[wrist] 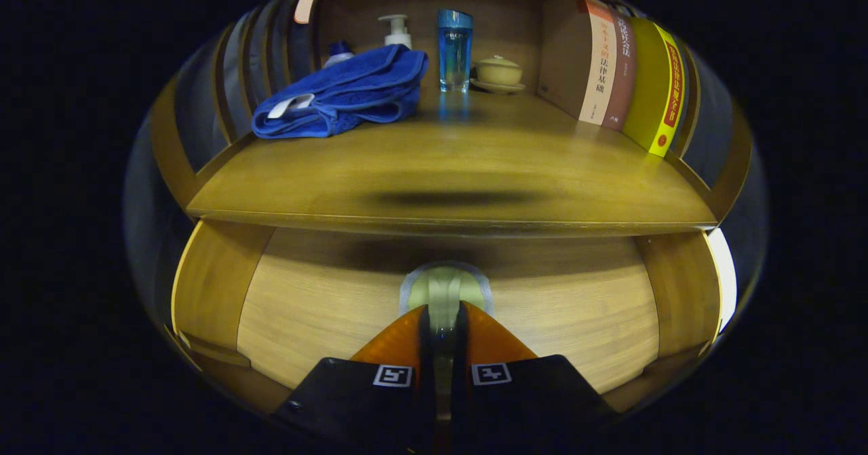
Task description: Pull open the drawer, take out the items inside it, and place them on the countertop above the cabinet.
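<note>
**Gripper clamped on the drawer knob, drawer not yet drawn out**

At the bottom centre of the frame the gripper point(444, 319) has its two orange fingers point(400, 343) drawn nearly together, and the pale round knob point(444, 287) sits pinched between their tips; both pads appear to press on it, which is the hold one would want for a straight pull. The knob sticks out toward the camera from the middle of the drawer point(325, 306), whose light wooden front fills the lower half of the frame. The front's long axis runs left to right, and the drawer would slide out toward the viewer, in line with the fingers. Its inside is hidden, so the items cannot be seen.

Above the drawer front, across the middle of the frame, lies the wooden bench point(475, 163), the top of the cabinet, bare at its near edge, which leaves room for what comes out. Farther back, at upper left, a folded blue towel point(342, 92) rests before a pump bottle point(397, 31). At upper centre stand a blue glass point(454, 49) and a small lidded bowl point(498, 72); at upper right, upright books point(614, 62)
</note>
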